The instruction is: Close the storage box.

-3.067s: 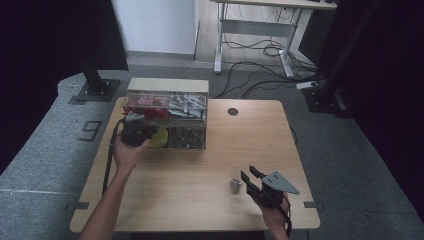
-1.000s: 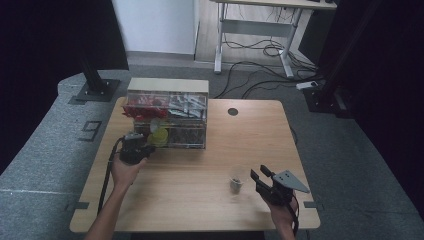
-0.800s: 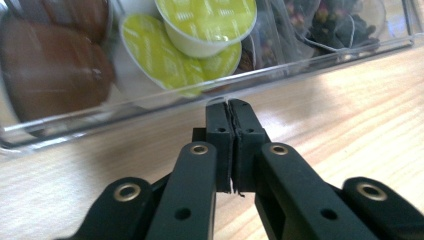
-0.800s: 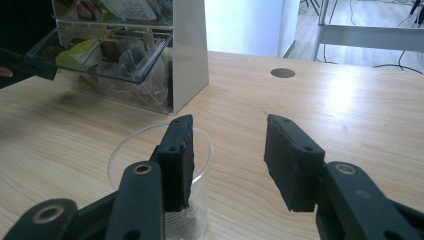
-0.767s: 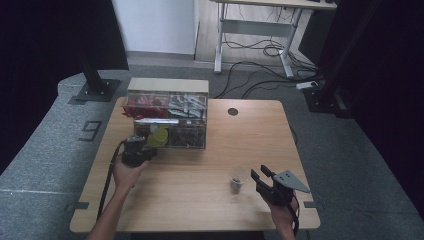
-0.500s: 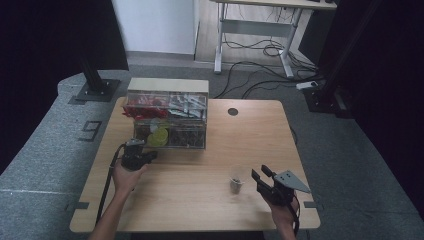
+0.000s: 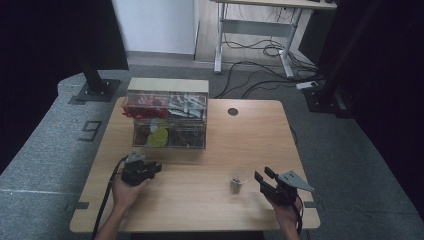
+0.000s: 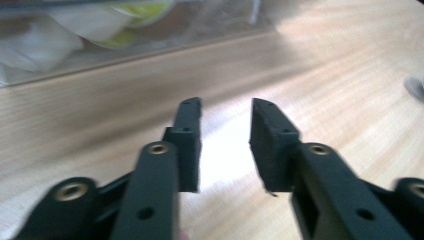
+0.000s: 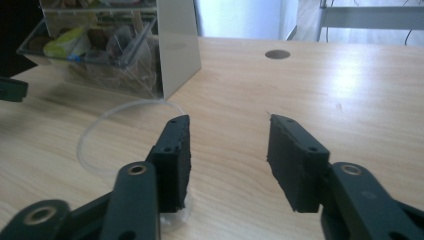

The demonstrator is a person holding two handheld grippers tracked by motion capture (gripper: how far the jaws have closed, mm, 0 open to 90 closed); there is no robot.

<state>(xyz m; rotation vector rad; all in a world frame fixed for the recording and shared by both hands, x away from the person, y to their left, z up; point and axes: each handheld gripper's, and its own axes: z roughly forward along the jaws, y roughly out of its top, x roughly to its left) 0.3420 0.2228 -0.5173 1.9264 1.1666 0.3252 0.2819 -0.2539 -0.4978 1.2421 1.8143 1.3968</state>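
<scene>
The left gripper point(image 7: 156, 168) had just spread its fingers over bare surface point(image 7: 200, 200); the right gripper point(image 7: 263, 176), fingers apart and empty, sat just beside the clear cup point(image 7: 238, 178).

The high view is dim and grainy, with dark margins on both sides. Beyond the left gripper point(image 8: 225, 130), glare whitens the table point(image 8: 350, 100), and its jaws smear with motion blur. Ahead of the right gripper point(image 9: 227, 145), everything is brighter and sharper.
</scene>
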